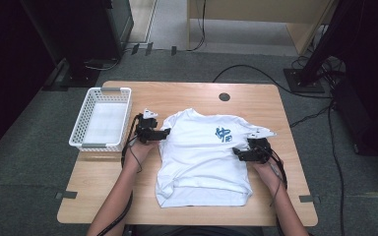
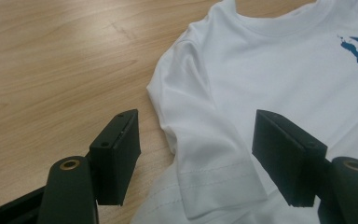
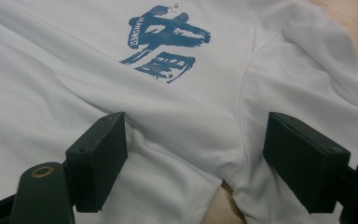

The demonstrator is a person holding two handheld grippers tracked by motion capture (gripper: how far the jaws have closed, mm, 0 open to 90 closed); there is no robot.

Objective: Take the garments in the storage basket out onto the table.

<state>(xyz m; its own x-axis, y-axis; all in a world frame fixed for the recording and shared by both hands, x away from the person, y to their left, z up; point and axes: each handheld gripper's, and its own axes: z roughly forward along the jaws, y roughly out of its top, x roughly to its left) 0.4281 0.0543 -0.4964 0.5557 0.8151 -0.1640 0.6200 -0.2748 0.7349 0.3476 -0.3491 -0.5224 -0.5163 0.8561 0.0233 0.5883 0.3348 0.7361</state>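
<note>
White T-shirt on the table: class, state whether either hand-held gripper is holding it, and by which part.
Nothing is held. The left hand-held gripper stands open astride the folded sleeve of the white T-shirt; the right hand-held gripper stands open over its armpit.

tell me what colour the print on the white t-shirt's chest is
Blue, brush-style print; clearest in the right gripper view.

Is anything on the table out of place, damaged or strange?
Nothing stands out. The white T-shirt lies flat and face up on the table, with light creases and one sleeve folded over the body. The white basket stands squarely beside it.
</note>
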